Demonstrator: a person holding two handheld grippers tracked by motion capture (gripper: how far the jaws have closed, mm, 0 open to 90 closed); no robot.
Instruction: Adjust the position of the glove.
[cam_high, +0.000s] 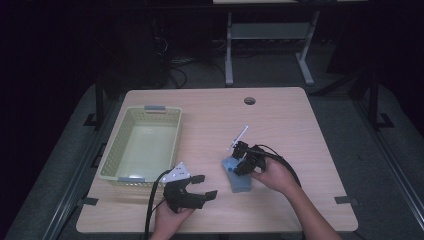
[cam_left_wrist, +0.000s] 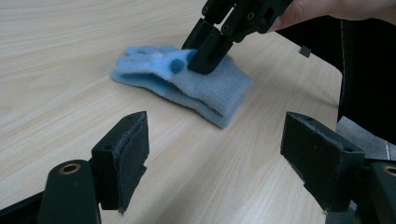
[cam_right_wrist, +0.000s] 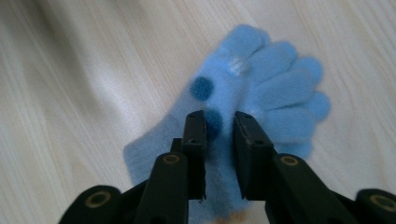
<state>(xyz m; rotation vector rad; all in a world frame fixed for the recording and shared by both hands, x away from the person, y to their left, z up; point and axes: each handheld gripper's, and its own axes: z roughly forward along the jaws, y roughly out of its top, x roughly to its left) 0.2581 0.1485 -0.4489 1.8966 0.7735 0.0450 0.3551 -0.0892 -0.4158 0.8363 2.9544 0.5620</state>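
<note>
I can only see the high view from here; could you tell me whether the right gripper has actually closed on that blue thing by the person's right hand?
Observer: In the right gripper view, the right gripper has its jaws nearly together, pinching a fold of the blue glove.
Operator: Thank you. Is it one glove or two?
Observer: The left gripper view shows two layers stacked at the cuff, so it looks like a pair, though I cannot be sure.
Operator: And does the left gripper hold anything?
Observer: No. The left gripper is wide open over bare table, short of the glove.
</note>
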